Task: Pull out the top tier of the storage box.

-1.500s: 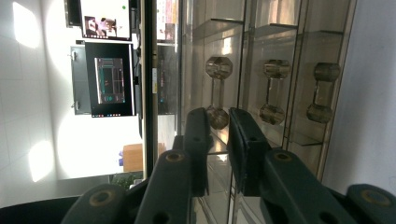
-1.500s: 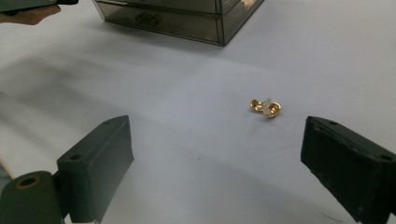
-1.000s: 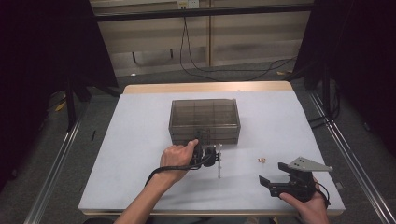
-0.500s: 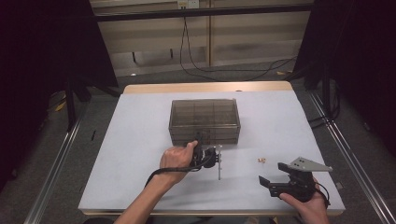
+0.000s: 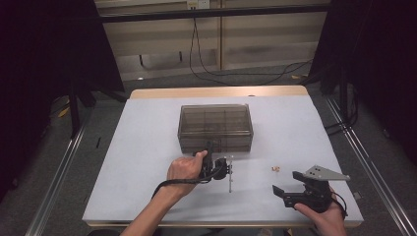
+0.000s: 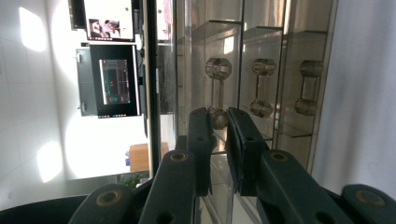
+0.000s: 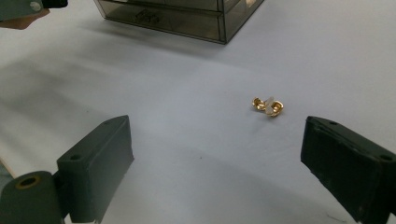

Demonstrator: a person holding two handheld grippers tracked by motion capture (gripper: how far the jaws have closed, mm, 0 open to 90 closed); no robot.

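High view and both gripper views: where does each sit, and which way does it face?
High view: above the near edge, looking forward and down on the table, both forearms entering below.
Left gripper view: rolled sideways, facing the box; its fingers pinch a knob.
Right gripper view: low, facing gold pieces between its spread fingers.
Shared: the box, in all three.

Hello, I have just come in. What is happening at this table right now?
A person works with a gripper in each hand. The left gripper is closed on a small knob at the front of the smoky clear drawer box, probably to pull a drawer. The right gripper waits with jaws wide open, above the white table, aimed at a small pair of gold earrings lying nearby.
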